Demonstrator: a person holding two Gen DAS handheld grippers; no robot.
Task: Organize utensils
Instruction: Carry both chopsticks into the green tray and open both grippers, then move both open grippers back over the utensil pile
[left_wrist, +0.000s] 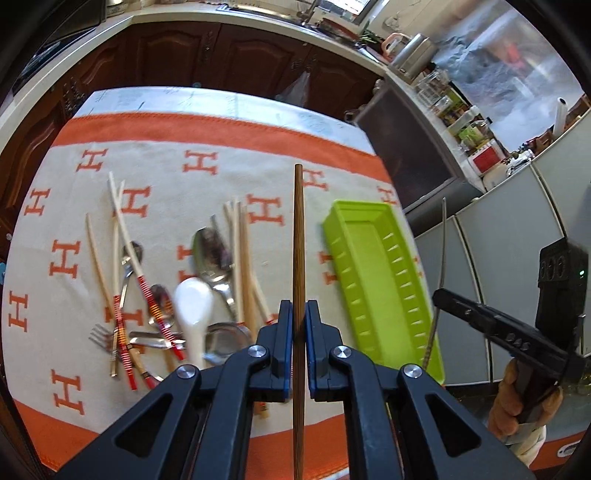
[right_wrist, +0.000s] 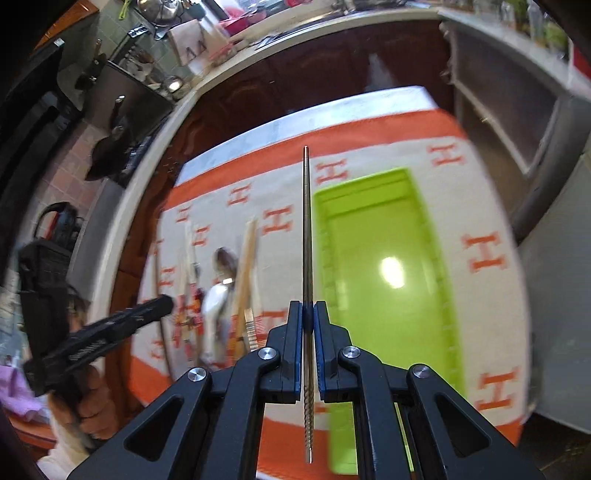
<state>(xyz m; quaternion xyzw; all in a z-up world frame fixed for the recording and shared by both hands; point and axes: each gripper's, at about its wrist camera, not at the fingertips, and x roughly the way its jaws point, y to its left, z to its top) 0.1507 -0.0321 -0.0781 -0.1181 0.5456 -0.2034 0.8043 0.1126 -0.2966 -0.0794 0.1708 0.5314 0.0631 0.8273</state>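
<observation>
Wooden chopstick (left_wrist: 297, 258) is pinched between the pads of the left tongs (left_wrist: 298, 325), gripped low on the shaft so most of its length sticks out ahead. A metal chopstick (right_wrist: 307, 240) with a spiral-grooved end is pinched the same way by the right tongs (right_wrist: 307, 325). Both are held clear of the table (left_wrist: 221, 99), above the orange-and-cream H-pattern cloth (left_wrist: 166, 177).

Green slotted tray (left_wrist: 373, 266) lies on the cloth to the right of the pile and looks empty. Remaining utensils are heaped left of it: pale chopsticks (left_wrist: 236, 236), red-striped chopsticks (left_wrist: 147, 295), metal spoons (left_wrist: 210, 254), a white ceramic spoon (left_wrist: 194, 306), a fork (left_wrist: 99, 336).

Risks, as judged:
- Thin round shafts are held by a narrow pinch; either stick could pivot or slip out during a fast swing. The right wrist view is blurred, so speed is likely high.
- Long free ends could catch the tray wall on the way down and be knocked out of line, or the light tray could be shoved.
- With the two tongs near each other over one narrow tray, a clash is possible.
- Released from height, the metal stick could bounce out.
</observation>
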